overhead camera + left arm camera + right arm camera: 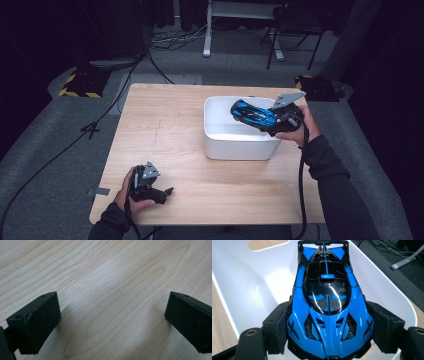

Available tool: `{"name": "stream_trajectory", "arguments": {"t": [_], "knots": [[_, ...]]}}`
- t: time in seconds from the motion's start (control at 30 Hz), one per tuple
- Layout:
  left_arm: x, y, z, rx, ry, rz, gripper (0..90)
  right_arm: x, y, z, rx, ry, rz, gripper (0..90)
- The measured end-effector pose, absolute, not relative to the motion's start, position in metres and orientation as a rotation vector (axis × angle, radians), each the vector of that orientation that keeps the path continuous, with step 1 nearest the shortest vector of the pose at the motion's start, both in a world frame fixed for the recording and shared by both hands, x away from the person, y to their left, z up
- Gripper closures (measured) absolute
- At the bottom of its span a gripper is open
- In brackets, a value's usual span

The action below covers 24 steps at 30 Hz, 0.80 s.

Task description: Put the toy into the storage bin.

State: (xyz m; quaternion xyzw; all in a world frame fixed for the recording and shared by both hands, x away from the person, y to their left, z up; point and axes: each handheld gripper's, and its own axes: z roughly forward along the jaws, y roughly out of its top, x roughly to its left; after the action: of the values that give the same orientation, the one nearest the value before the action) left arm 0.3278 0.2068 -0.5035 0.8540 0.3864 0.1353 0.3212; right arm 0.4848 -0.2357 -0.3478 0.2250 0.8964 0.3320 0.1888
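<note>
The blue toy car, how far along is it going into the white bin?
Done: the right gripper is shut on the blue toy car and holds it over the white bin. In hand: carrying the car above the bin's opening. Left: lowering and releasing it, probably. The left gripper, jaws open, waits over the table.

Item one: a toy sports car (328, 315), glossy blue body with black canopy, vents and rear wing, undamaged where visible. It is clamped by its flanks near the nose between the jaws of the right gripper (329, 333), held clear above the white bin (220, 142), tail pointing over the bin's interior. Item two: the bin, rectangular with rounded corners, stands upright on the wooden table's right half, its visible interior bare.
</note>
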Motion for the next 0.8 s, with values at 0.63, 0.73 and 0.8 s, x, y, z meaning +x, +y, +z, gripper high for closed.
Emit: {"name": "stream_trajectory", "arguments": {"t": [0.63, 0.73, 0.8], "knots": [[0.3278, 0.2066, -0.5036, 2.241, 1.017, 0.356, 0.5, 0.4949, -0.2361, -0.3526, 0.576, 2.636, 0.659, 26.2], [0.3277, 0.2066, -0.5037, 2.243, 1.015, 0.359, 0.5, 0.4952, -0.235, -0.3534, 0.573, 2.657, 0.628, 26.2], [0.3277, 0.2066, -0.5037, 2.243, 1.015, 0.359, 0.5, 0.4957, -0.2337, -0.3543, 0.566, 2.669, 0.598, 26.2]]}}
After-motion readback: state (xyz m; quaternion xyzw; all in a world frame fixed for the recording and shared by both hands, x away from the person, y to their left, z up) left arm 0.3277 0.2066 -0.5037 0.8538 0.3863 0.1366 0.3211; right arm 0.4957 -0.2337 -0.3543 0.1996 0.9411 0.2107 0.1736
